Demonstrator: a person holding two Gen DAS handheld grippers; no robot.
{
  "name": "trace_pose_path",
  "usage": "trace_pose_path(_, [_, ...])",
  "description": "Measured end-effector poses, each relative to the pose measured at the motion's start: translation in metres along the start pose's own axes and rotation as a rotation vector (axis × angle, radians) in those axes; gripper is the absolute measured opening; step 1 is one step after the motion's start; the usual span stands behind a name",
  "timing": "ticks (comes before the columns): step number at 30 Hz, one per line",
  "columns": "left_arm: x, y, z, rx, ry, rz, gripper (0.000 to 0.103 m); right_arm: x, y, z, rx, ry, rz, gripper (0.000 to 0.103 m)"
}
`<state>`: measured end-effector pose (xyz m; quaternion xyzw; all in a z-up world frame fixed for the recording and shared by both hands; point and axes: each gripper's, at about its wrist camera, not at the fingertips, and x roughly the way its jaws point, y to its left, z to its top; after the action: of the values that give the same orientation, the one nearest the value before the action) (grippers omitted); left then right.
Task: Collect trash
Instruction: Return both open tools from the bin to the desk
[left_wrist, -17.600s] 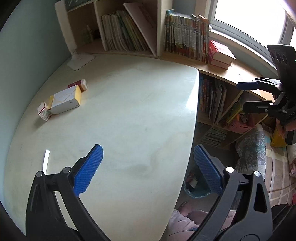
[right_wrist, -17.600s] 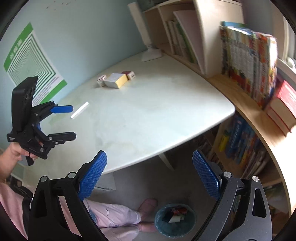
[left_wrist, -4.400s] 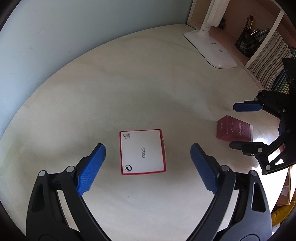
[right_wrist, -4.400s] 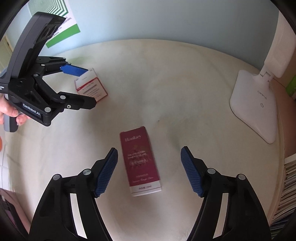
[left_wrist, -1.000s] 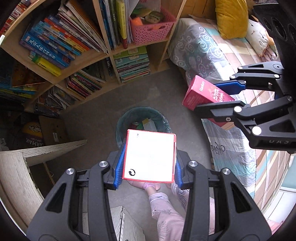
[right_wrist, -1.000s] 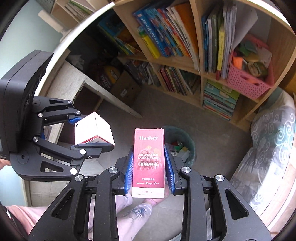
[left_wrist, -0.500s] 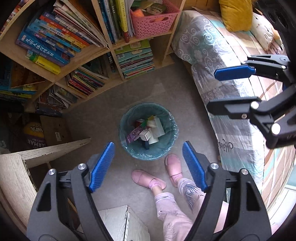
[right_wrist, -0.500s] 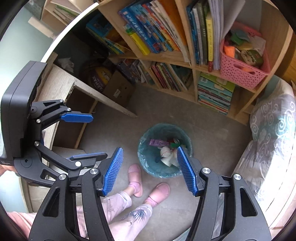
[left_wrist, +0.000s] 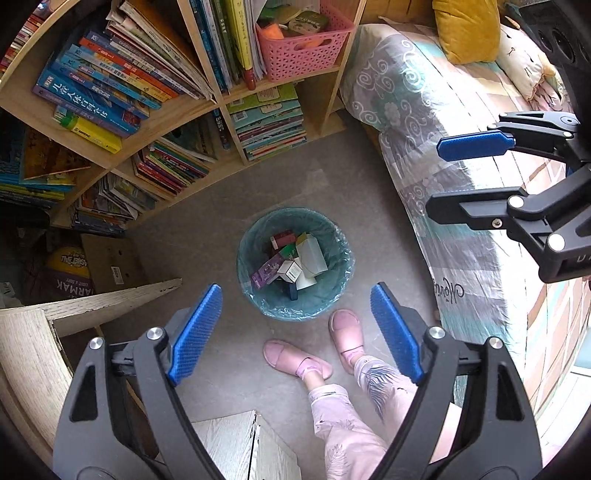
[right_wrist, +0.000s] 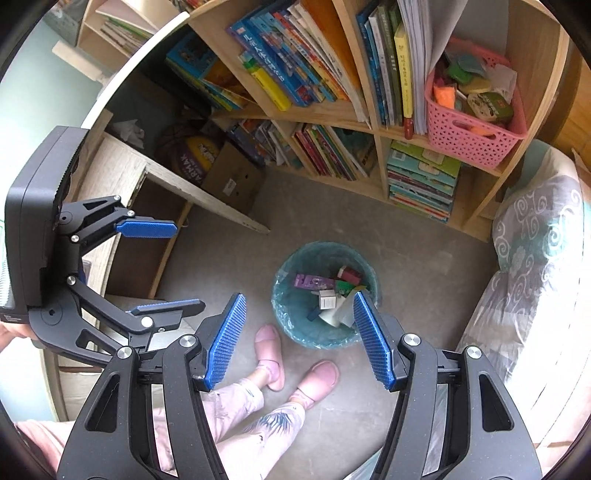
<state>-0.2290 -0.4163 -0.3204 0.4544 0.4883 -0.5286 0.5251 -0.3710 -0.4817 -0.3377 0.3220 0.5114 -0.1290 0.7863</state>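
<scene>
Below, in the left wrist view, the left gripper (left_wrist: 295, 328) hung over the floor with its jaws released and nothing between them. Straight down between the blue pads sat the bin (left_wrist: 334, 295), lined with a teal bag. Inside it lay the trash — a purple box (left_wrist: 266, 272), a dark red box (left_wrist: 282, 238), a small white box (left_wrist: 291, 270) and a larger pale carton (left_wrist: 312, 254), all heaped together and touching. Just beside the bin, on the near side, stood the person's feet in pink slippers (left_wrist: 295, 360). The right gripper (left_wrist: 469, 177) showed at the right edge, over the bed (left_wrist: 443, 122), its jaws also spread wide and bare. A bookshelf (left_wrist: 207, 107) curved across the top, with a pink basket (left_wrist: 303, 48) on one shelf.

Then, in the right wrist view, the right gripper (right_wrist: 299, 338) looked down at the same bin (right_wrist: 284, 314), jaws released, holding nothing. The bin's far rim showed between the pads, while the right pad covered part of its near edge. The purple box (right_wrist: 312, 282) lay flat near the top of the heap, the dark red box (right_wrist: 349, 274) beside it, the small white box (right_wrist: 327, 299) lower down. The left gripper (right_wrist: 159, 264) hung at the left, apart from the bin — jaws wide, empty. The slippers (right_wrist: 271, 350) stood near the bin, and the pink basket (right_wrist: 476, 122) sat on the bookshelf (right_wrist: 332, 110) above.
</scene>
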Motion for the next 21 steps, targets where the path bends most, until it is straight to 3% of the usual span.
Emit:
trace_pose_path(6, [-0.019, -0.001, 0.002, -0.002, -0.020, 0.004, 0.082, -0.019, 0.004, 0.007, -0.011, -0.030, -0.005, 0.066])
trace_pose_path(13, [-0.063, 0.004, -0.001, -0.012, -0.085, 0.043, 0.095, -0.051, 0.017, 0.022, -0.056, -0.092, -0.040, 0.089])
trace_pose_path(21, [-0.126, 0.021, -0.020, -0.066, -0.165, 0.097, 0.096, -0.083, 0.046, 0.052, -0.150, -0.144, -0.107, 0.092])
